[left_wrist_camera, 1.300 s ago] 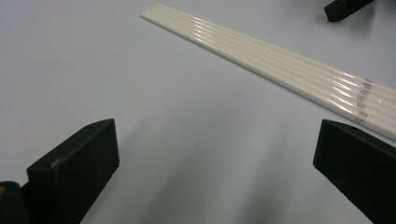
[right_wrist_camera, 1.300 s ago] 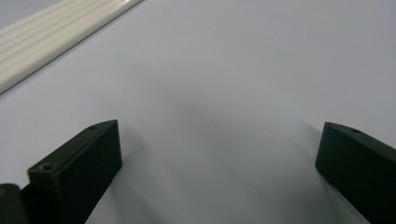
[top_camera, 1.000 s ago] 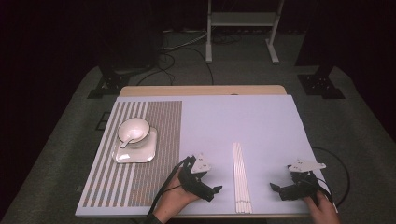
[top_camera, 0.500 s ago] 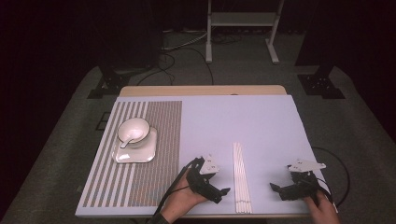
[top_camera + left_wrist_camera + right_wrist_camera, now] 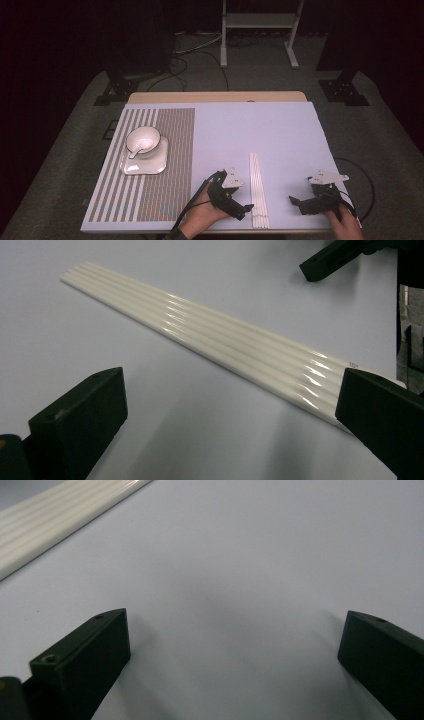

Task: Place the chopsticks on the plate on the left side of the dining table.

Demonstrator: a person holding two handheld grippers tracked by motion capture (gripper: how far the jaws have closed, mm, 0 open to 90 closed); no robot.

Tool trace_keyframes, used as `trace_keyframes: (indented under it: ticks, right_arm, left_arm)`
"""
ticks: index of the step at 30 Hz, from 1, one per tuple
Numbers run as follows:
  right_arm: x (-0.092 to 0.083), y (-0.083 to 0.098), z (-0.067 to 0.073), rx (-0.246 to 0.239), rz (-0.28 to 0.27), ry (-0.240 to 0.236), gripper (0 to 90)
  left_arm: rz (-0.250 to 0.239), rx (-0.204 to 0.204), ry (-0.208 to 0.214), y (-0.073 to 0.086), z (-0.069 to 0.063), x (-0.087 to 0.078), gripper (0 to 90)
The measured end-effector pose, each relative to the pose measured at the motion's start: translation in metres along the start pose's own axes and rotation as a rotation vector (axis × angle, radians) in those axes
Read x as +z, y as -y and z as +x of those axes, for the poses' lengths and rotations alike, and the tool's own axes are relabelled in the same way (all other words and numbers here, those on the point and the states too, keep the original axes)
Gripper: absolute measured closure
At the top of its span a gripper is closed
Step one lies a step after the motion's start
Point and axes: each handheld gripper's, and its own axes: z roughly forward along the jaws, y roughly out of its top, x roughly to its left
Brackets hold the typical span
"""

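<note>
left gripper view: white rods [image 5: 240, 347] beside right jaw of wide-apart left tongs [image 5: 230, 425]

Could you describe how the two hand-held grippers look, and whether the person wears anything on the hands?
Both are black. The left hand-held gripper and the right hand-held gripper each carry a pale grey three-cornered plate on top and trail a black cable. In the gripper views the jaws are matt black blocks with flat faces and a small round hole. The hands look bare; sleeves cannot be made out.

Dark room, grey carpet floor [image 5: 65, 150], white metal stand [image 5: 260, 22], wooden table edge [image 5: 215, 96]
</note>
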Motion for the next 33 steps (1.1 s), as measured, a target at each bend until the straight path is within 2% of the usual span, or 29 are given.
trace_keyframes:
  ticks: [17,33]
  right_arm:
    - [0.0,0.0,0.0,0.0,-0.001,0.0,0.0]
    - [0.0,0.0,0.0,0.0,-0.001,0.0,0.0]
  left_arm:
    - [0.039,0.033,0.022,-0.003,-0.011,0.022,0.0]
    - [0.069,0.04,0.01,-0.001,-0.012,0.023,0.0]
